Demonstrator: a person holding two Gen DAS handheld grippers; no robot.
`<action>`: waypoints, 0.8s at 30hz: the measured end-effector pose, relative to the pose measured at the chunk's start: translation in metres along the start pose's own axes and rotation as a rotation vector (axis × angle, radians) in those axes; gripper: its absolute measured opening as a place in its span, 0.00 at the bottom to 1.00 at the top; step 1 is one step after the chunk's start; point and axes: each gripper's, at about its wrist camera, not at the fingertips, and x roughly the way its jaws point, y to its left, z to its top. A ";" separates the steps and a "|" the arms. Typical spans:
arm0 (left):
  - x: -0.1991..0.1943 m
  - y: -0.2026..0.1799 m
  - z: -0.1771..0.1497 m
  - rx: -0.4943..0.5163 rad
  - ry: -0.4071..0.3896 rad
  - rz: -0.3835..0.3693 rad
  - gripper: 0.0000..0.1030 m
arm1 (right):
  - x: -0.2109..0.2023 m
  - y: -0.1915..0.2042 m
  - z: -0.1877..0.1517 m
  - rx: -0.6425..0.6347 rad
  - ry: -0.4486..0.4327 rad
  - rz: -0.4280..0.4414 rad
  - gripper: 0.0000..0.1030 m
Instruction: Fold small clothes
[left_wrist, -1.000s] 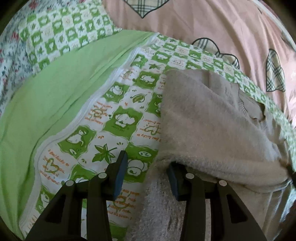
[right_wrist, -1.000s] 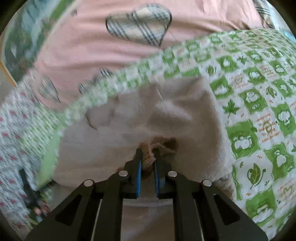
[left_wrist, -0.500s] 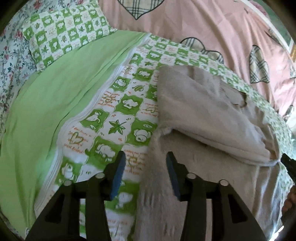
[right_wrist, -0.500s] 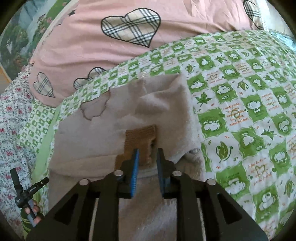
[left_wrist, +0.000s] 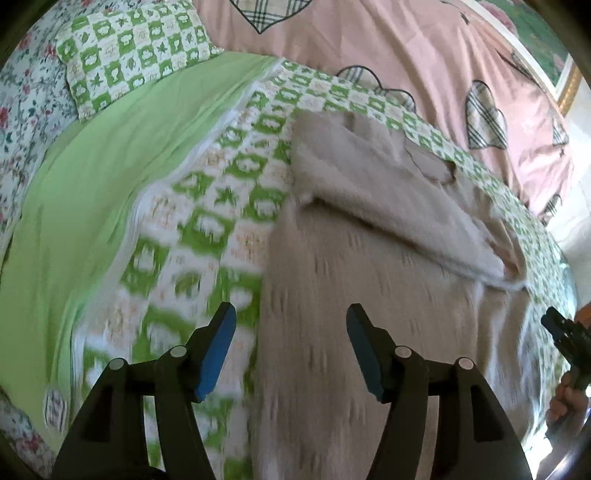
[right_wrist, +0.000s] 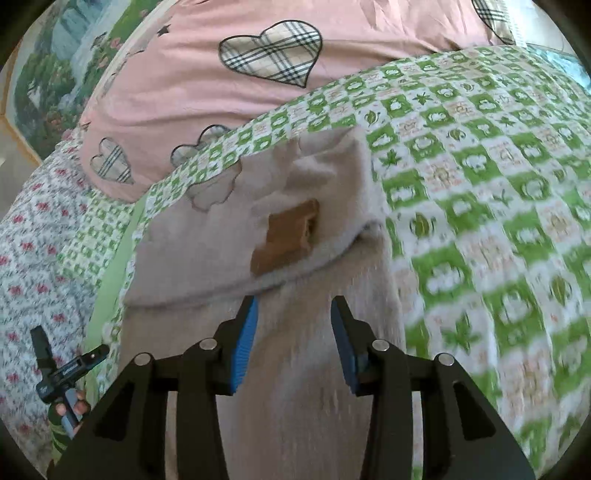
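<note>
Both grippers' jaws have just opened, releasing folded beige garment (right_wrist: 332, 206).

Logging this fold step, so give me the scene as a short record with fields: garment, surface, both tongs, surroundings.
garment: fuzzy beige knitted garment, far part folded over, brown cuff on top
surface: green-and-white checked bedspread
left tongs: open, nothing between the pads, jaws just been opening
right tongs: open, clear of the cloth, jaws just been opening
surroundings: pink quilt with plaid hearts; plain green sheet; checked pillow
</note>
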 end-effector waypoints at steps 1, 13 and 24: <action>-0.003 0.000 -0.007 0.004 0.008 -0.005 0.62 | -0.006 0.001 -0.005 -0.013 0.002 0.008 0.44; -0.021 -0.009 -0.113 0.112 0.191 0.038 0.67 | -0.063 -0.013 -0.066 -0.049 0.045 0.112 0.52; -0.044 0.004 -0.161 0.141 0.252 -0.101 0.67 | -0.104 -0.039 -0.110 -0.080 0.102 0.147 0.59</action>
